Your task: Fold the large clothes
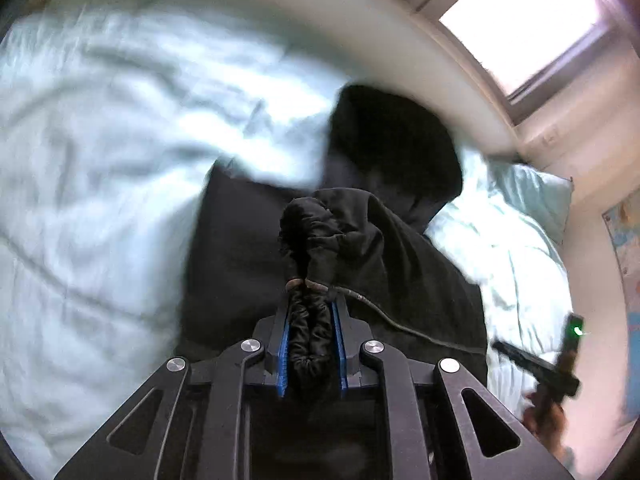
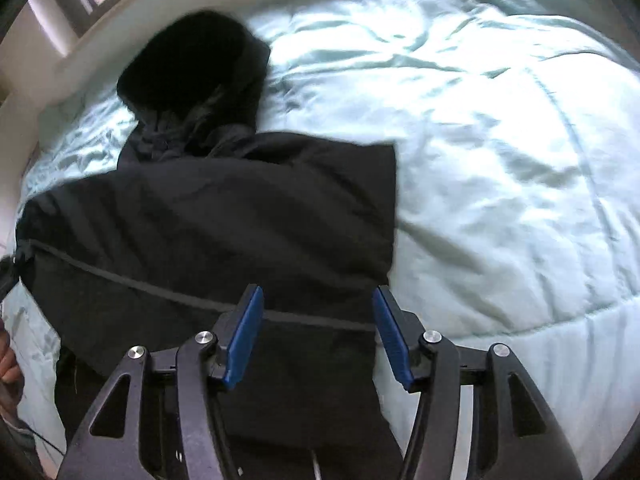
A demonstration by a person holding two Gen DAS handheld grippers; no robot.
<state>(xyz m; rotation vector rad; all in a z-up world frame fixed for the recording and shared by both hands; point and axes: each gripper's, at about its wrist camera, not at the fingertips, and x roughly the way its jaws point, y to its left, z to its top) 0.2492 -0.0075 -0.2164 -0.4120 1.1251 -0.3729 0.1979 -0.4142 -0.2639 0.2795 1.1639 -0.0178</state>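
A large black hooded coat (image 2: 224,216) lies on a pale green duvet (image 2: 500,168), its hood (image 2: 192,60) toward the headboard. In the left wrist view the coat (image 1: 380,240) is bunched up. My left gripper (image 1: 310,288) is shut on a gathered fold of the black coat, held between its blue pads (image 1: 283,352). My right gripper (image 2: 318,300) is open and empty, just above the coat's lower part near its right edge. A dark band (image 2: 160,292) runs across the coat. The right gripper also shows at the lower right of the left wrist view (image 1: 556,364), blurred.
The duvet (image 1: 88,200) covers the bed. A white headboard (image 1: 400,48) runs along the far side, with a window (image 1: 532,12) above it. A green pillow (image 1: 536,192) lies near the wall. A poster (image 1: 628,248) hangs at the right.
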